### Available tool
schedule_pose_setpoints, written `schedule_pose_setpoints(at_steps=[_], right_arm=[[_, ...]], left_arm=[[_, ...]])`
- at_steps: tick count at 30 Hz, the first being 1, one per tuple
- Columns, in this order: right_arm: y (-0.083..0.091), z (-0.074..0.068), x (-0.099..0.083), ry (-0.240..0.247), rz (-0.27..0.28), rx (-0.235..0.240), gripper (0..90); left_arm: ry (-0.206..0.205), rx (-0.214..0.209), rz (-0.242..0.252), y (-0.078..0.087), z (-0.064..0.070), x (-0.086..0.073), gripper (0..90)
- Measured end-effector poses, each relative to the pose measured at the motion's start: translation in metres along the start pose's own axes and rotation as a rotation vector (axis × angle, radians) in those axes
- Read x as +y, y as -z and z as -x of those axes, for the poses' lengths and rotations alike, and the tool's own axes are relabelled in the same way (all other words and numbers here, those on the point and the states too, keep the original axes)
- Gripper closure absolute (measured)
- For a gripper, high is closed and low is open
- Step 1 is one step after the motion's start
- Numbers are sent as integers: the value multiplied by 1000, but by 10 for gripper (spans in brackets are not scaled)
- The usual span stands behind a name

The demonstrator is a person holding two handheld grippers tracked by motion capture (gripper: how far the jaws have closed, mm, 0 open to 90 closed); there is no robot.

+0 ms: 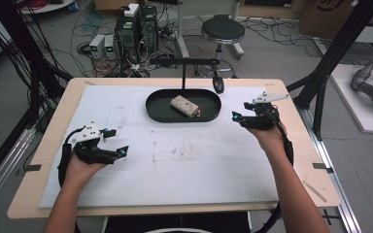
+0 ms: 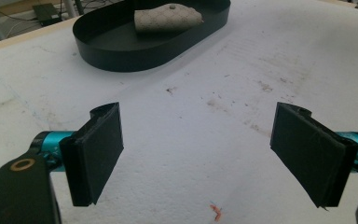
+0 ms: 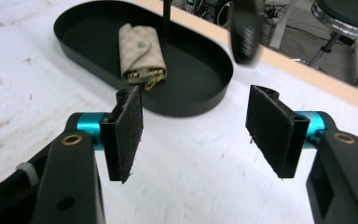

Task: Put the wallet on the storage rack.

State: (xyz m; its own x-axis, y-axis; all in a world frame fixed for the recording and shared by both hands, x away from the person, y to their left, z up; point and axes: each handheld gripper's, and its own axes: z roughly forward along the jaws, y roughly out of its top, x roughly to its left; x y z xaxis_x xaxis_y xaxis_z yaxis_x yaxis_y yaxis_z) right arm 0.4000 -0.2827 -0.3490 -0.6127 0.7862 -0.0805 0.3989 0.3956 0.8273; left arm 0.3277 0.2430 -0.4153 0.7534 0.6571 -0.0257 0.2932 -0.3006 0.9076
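1. Key pouch [image 1: 185, 106] lies inside black oval tray [image 1: 156, 111], nothing touching it.
2. Right gripper [image 1: 237, 118] just right of tray, fingers spread, empty.
3. Left gripper [image 1: 117, 141] well left of tray, fingers spread, empty.

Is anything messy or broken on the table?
Nothing is broken or spilled. The white mat is stained with brownish smudges, and the beige key pouch lies askew in the black tray, metal clips poking out one end.
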Motion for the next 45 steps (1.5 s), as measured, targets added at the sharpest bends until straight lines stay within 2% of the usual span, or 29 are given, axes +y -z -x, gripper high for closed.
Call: schedule_pose_setpoints(at_steps=[13,25,30,34,45], right_arm=[[12,-8,-63,-87,12,18,332],[13,-18,-98,-129,12,36,218],[12,-19,-104,-120,-10,31,208],[11,-17,-104,-124,-8,23,202],[10,-11,-106,-145,-11,2,202]], left_arm=[[-4,-2,-3,-3,1,1,170],[3,-4,-5,-8,1,0,170],[-4,-15,-21,-15,3,-1,170],[-5,-25,-33,-19,5,-3,170],[-5,-25,-34,-18,5,-4,170]])
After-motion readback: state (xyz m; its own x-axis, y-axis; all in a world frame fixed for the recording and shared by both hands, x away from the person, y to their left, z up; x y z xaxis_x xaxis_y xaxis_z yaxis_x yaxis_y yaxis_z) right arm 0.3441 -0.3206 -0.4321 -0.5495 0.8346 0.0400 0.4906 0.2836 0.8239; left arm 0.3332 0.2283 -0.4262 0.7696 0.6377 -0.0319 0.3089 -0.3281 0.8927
